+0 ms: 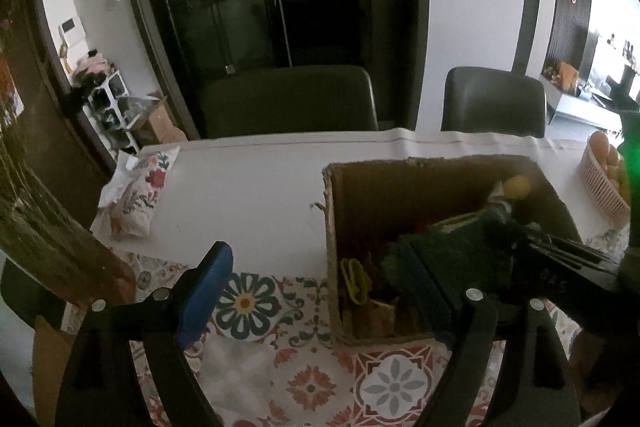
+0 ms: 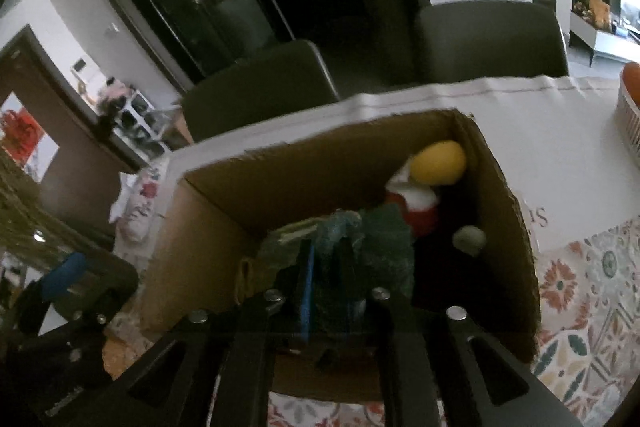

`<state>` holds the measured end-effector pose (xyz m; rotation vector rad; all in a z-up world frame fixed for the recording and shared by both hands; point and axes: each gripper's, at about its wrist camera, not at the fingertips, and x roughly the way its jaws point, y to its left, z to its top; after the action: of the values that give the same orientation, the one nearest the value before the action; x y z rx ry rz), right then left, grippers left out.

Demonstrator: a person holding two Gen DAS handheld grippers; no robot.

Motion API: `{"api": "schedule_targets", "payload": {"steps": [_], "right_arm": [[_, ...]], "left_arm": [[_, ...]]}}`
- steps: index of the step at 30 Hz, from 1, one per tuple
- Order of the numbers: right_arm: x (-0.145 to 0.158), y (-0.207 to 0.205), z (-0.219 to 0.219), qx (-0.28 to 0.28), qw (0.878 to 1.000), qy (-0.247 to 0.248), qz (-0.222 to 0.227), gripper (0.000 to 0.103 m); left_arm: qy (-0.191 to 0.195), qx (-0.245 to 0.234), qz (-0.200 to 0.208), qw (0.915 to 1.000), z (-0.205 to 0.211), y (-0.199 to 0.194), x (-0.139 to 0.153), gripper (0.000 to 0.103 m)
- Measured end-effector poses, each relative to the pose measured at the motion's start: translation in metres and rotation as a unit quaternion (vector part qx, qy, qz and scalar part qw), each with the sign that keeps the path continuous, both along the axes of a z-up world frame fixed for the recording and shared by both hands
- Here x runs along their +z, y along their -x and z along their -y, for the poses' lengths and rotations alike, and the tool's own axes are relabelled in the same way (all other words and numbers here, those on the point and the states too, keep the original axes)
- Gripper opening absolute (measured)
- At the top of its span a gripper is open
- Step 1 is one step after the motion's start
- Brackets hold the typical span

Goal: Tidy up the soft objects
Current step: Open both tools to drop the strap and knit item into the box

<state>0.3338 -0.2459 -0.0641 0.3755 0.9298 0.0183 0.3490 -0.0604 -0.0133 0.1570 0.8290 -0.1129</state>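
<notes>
Right wrist view fills its centre with the open brown cardboard box (image 2: 360,195), standing on the white table with its patterned floral runner (image 2: 580,287). Judging by the contents, much of the sorting is done: a soft toy with a round yellow head and red-and-white body (image 2: 428,183) lies in the upper right corner of the box, and a small grey-green ball (image 2: 470,239) sits just below it against the right wall. The right gripper (image 2: 332,291) hangs over the near rim, its jaws narrow and pinched on a crumpled dark green soft cloth (image 2: 384,247), which is above the box interior and seemingly not yet released.

Left of the box, at the middle left of the left wrist view, a floral-print fabric pouch (image 1: 138,187) lies on the bare table, well apart from the box; it looks like what is left to collect. The left gripper (image 1: 320,291) stands wide and empty, one blue-padded finger (image 1: 206,291) over the runner, the other beside the box's near wall.

The table between pouch and box looks free. The box's ragged cardboard rim could snag the cloth.
</notes>
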Motion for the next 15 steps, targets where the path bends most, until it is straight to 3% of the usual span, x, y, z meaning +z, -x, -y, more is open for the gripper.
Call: {"api": "schedule_targets", "payload": {"steps": [2,4,15], "right_arm": [[-0.001,0.002,0.002,-0.001,1.000,0.003,-0.007,0.044],[0.005,0.008,0.000,-0.002,1.000,0.019,0.006,0.052],[0.038,0.059,-0.011,-0.022,0.995,0.100,0.021,0.053]], "left_arm": [[0.003,0.002,-0.007,1.0000,0.001,0.001,-0.004,0.087],[0.006,0.003,-0.014,0.9999,0.002,0.001,-0.006,0.087],[0.009,0.002,0.003,1.0000,-0.004,0.034,0.005,0.092]]}}
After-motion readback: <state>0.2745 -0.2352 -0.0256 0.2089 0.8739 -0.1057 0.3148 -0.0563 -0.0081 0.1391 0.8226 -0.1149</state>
